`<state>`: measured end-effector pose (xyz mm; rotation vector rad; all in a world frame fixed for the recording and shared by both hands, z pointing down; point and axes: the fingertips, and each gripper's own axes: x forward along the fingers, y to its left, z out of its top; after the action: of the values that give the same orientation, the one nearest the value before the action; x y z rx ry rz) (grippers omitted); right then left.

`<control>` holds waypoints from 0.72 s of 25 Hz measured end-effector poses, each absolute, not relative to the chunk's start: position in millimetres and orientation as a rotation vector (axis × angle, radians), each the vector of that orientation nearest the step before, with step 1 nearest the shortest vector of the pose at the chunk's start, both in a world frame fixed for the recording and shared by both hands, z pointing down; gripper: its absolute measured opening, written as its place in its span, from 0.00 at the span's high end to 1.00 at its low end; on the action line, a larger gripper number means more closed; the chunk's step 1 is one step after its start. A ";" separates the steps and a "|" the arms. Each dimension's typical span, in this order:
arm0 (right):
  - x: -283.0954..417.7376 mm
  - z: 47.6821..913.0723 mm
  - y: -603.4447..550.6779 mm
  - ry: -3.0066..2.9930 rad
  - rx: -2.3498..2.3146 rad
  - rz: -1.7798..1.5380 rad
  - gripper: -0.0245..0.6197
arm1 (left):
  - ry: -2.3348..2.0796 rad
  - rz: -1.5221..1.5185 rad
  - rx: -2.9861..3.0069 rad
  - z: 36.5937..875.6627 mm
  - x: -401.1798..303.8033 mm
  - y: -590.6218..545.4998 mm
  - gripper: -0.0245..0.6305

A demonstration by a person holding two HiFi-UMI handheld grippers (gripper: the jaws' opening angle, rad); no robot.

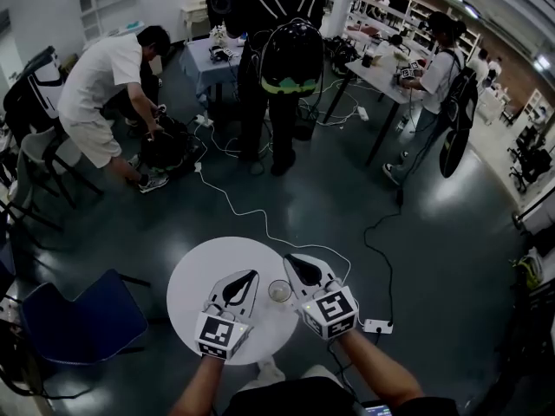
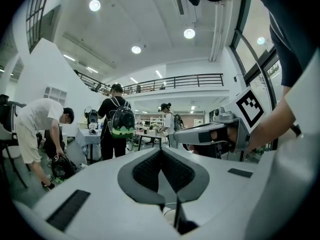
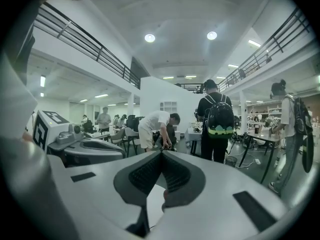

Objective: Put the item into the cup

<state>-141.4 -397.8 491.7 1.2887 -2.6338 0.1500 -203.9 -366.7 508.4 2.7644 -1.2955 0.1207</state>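
Cup [image 1: 279, 291] near the middle of the round table [image 1: 204, 271]; left gripper [image 1: 251, 276] and right gripper [image 1: 290, 258] held to either side of it, both clamped shut with nothing seen between them. Item: not made out anywhere, possibly inside the cup already. Handling advice, if it is yet to be placed: centre over the rim, release low, avoid nudging the cup. Head view alone shows cup and table whole; both gripper views look across the room at people [image 3: 218, 119].
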 end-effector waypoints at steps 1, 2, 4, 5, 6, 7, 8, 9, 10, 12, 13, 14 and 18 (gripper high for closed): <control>-141.6 488.1 -399.1 -2.638 1.287 0.145 0.94 | -1.299 0.122 2.765 506.3 -203.8 -367.9 0.94; -141.5 484.4 -401.0 -2.642 1.285 0.139 0.94 | -1.306 0.124 2.765 503.9 -203.7 -369.7 0.94; -138.9 477.5 -404.3 -2.651 1.284 0.128 0.94 | -1.323 0.124 2.761 500.2 -202.6 -372.8 0.94; -136.0 474.4 -404.6 -2.655 1.285 0.123 0.94 | -1.329 0.122 2.758 499.0 -200.6 -372.8 0.94; -132.3 472.0 -403.7 -2.658 1.284 0.120 0.94 | -1.333 0.118 2.758 497.6 -197.6 -371.2 0.94; -128.3 470.2 -401.7 -2.662 1.283 0.117 0.94 | -1.336 0.113 2.761 495.6 -193.9 -368.4 0.94; -124.2 468.8 -399.0 -2.665 1.282 0.114 0.94 | -1.339 0.108 2.767 492.9 -190.1 -364.8 0.94; -120.0 467.4 -396.2 -2.669 1.282 0.113 0.94 | -1.344 0.104 2.773 490.1 -186.5 -361.2 0.94; -115.8 465.8 -393.5 -2.672 1.284 0.114 0.94 | -1.351 0.100 2.777 487.2 -183.1 -358.2 0.94; -108.1 462.5 -387.2 -2.681 1.287 0.115 0.94 | -1.364 0.093 2.778 482.5 -176.7 -352.8 0.94; -104.7 461.2 -382.9 -2.686 1.284 0.113 0.94 | -1.369 0.090 2.776 481.4 -173.2 -349.5 0.94; -101.4 460.1 -377.8 -2.690 1.279 0.110 0.94 | -1.371 0.088 2.774 480.9 -169.6 -345.7 0.94; -85.7 449.4 -356.5 -2.701 1.279 0.098 0.94 | -1.371 0.095 2.780 473.5 -153.5 -326.2 0.94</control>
<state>-85.7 -356.5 449.4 1.2794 -2.7008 0.0981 -153.5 -326.2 473.5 2.7799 -1.3707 0.0954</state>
